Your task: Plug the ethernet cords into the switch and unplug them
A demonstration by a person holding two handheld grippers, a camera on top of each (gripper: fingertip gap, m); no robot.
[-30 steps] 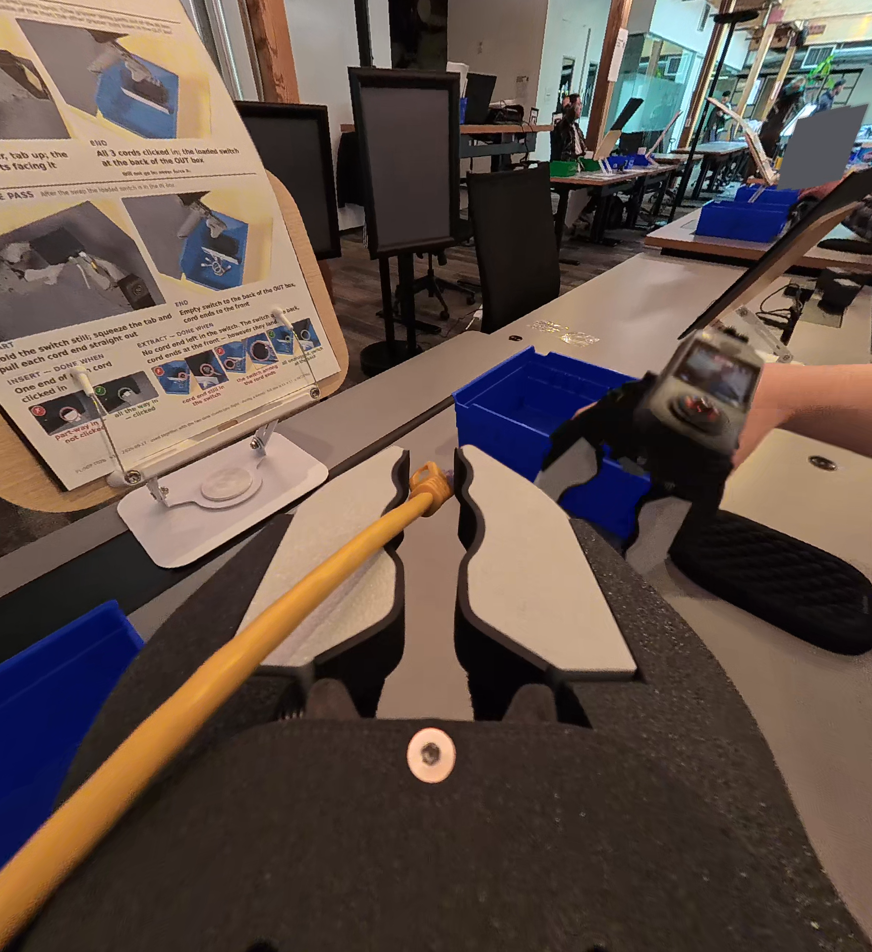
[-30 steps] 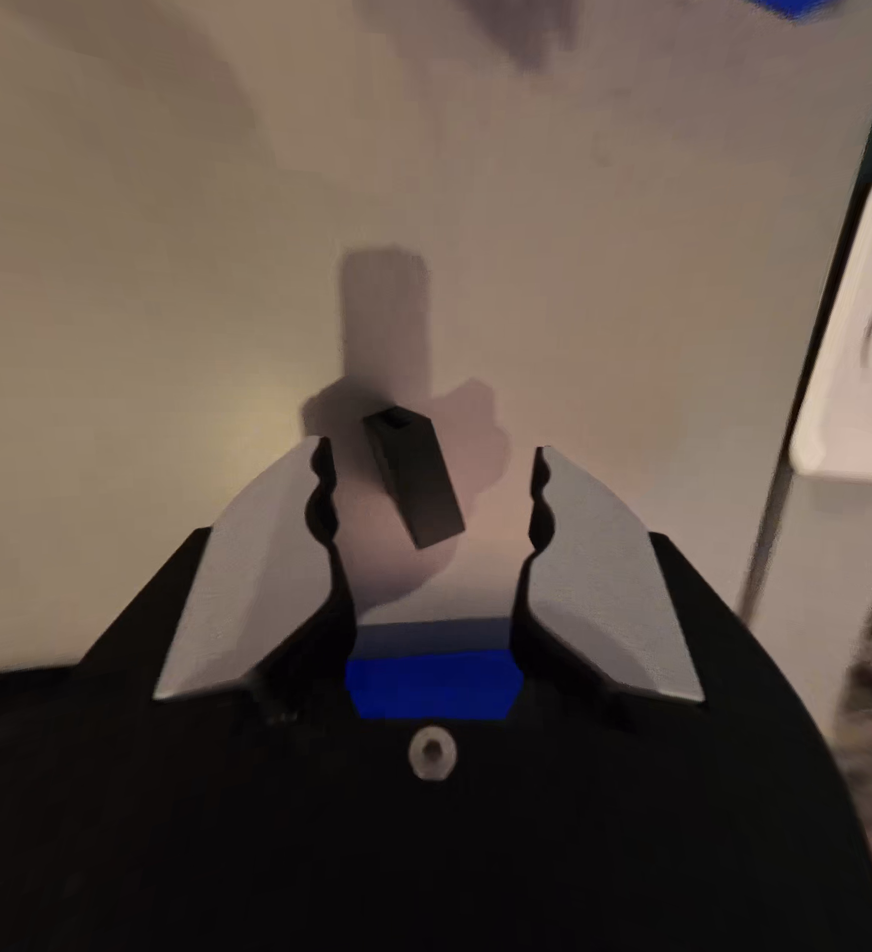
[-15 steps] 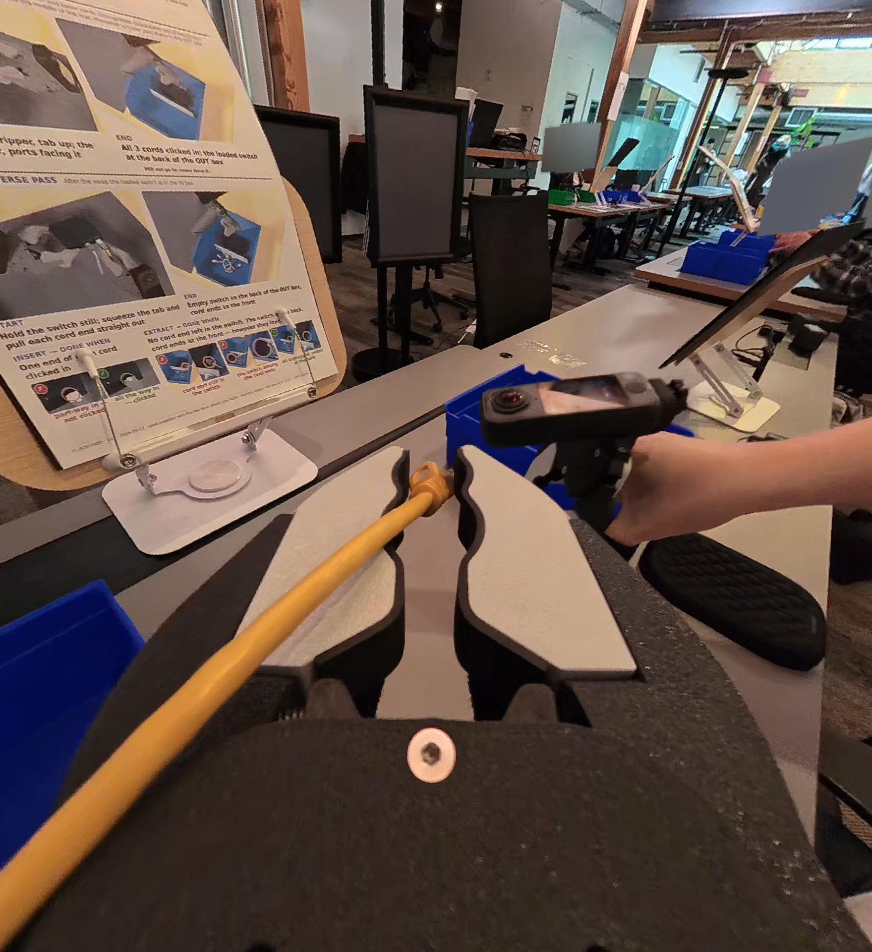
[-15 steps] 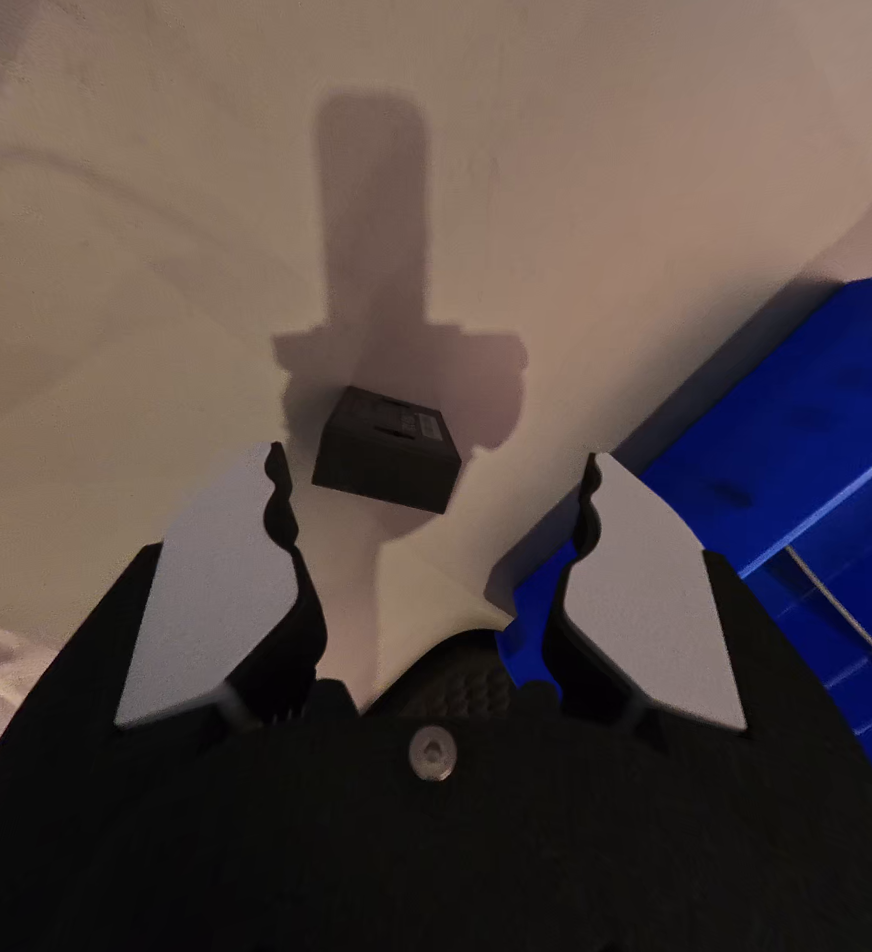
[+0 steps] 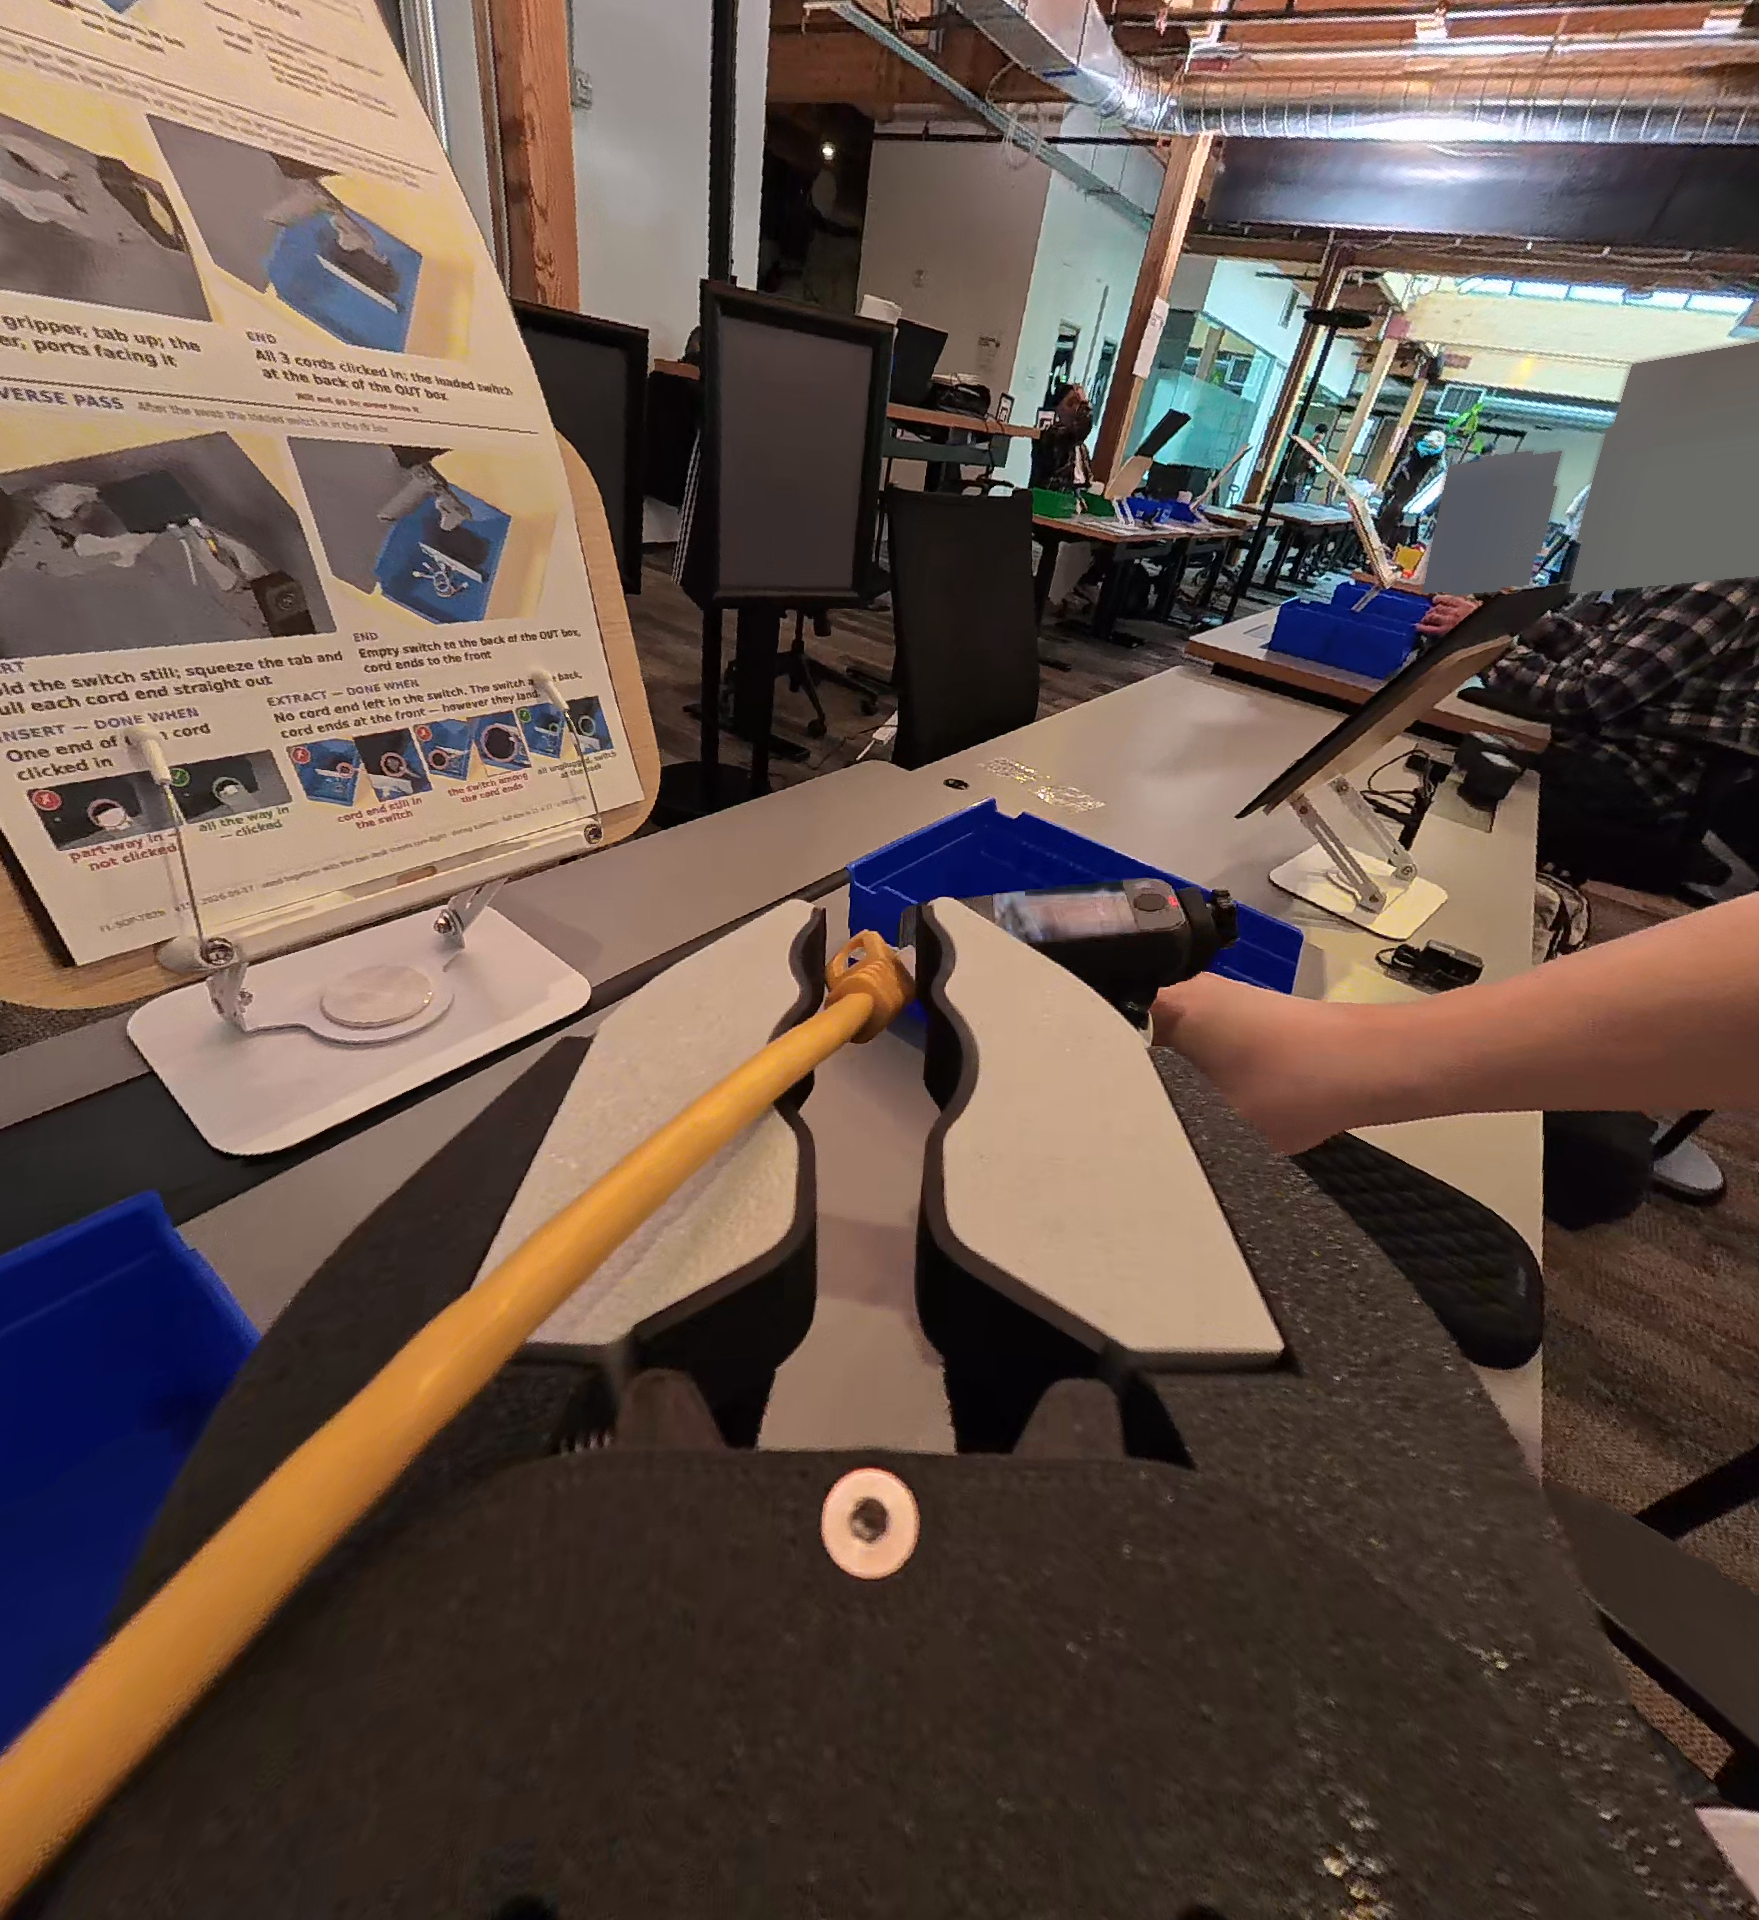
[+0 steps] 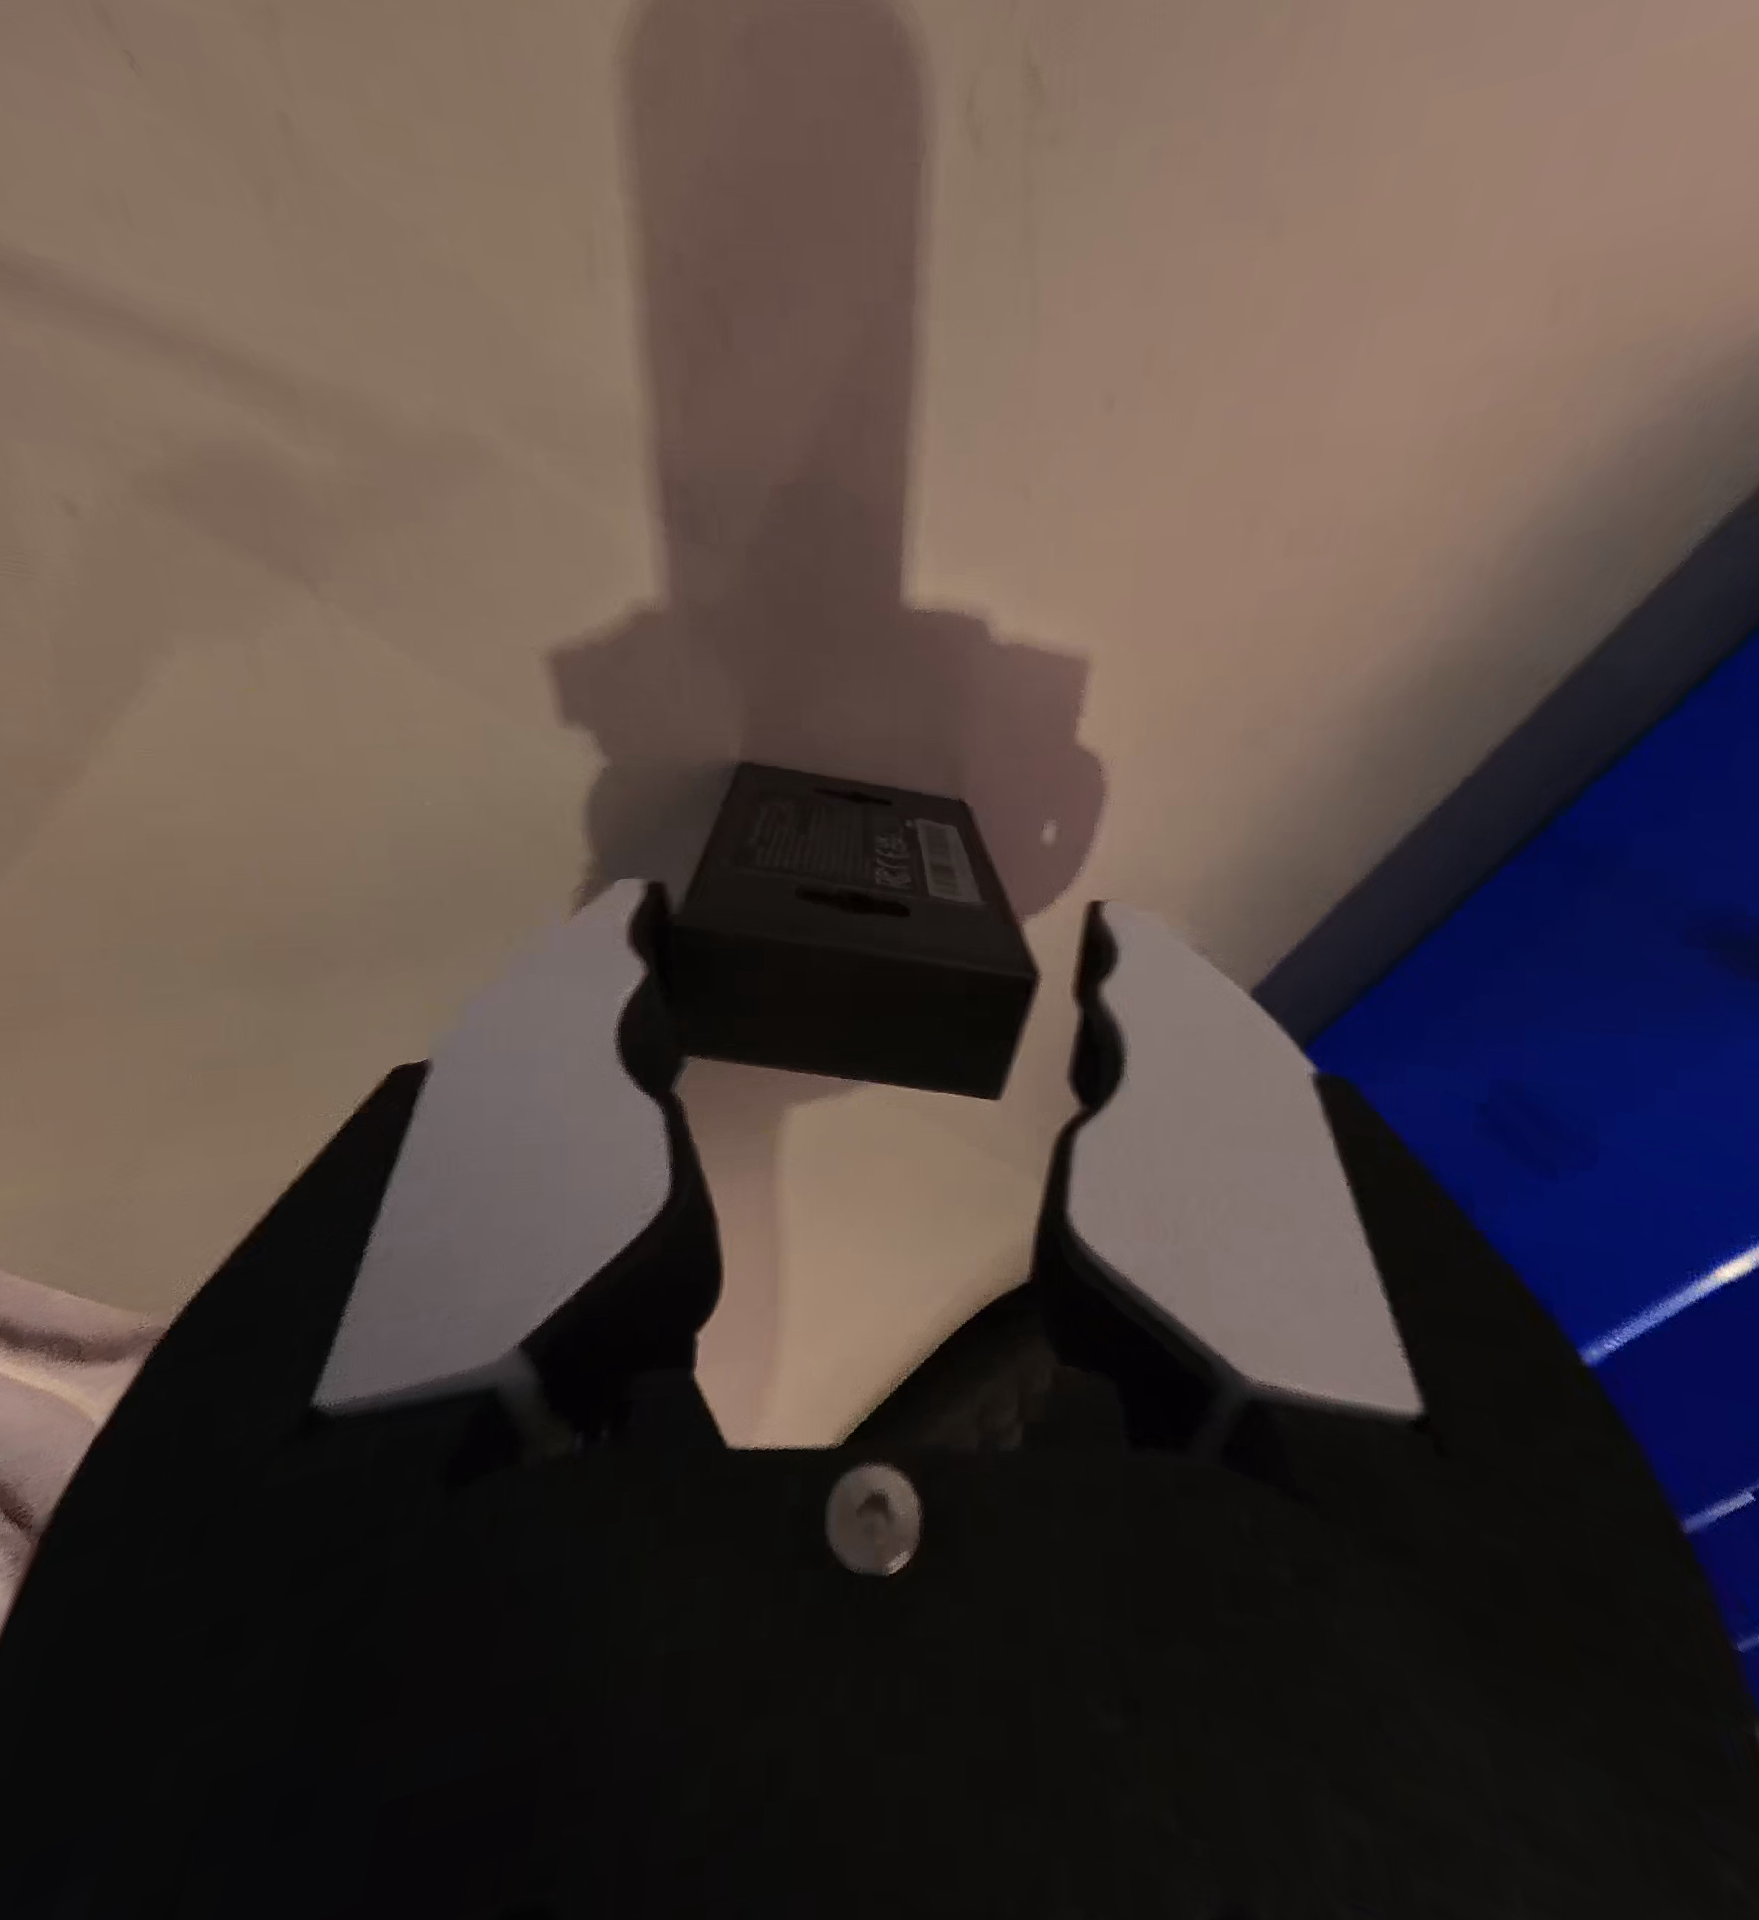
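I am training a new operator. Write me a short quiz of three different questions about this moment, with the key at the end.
1. True or false: the left hand-held gripper is shut on the yellow ethernet cord.
2. Multiple choice: the black switch lies
A. inside the blue bin
B. on the table, between the open fingers of the right hand-held gripper
C. clamped tight in the right hand-held gripper
3. Fill the gap: in the right wrist view, the blue bin is to the ____ of the switch.

Key: 1 true; 2 B; 3 right
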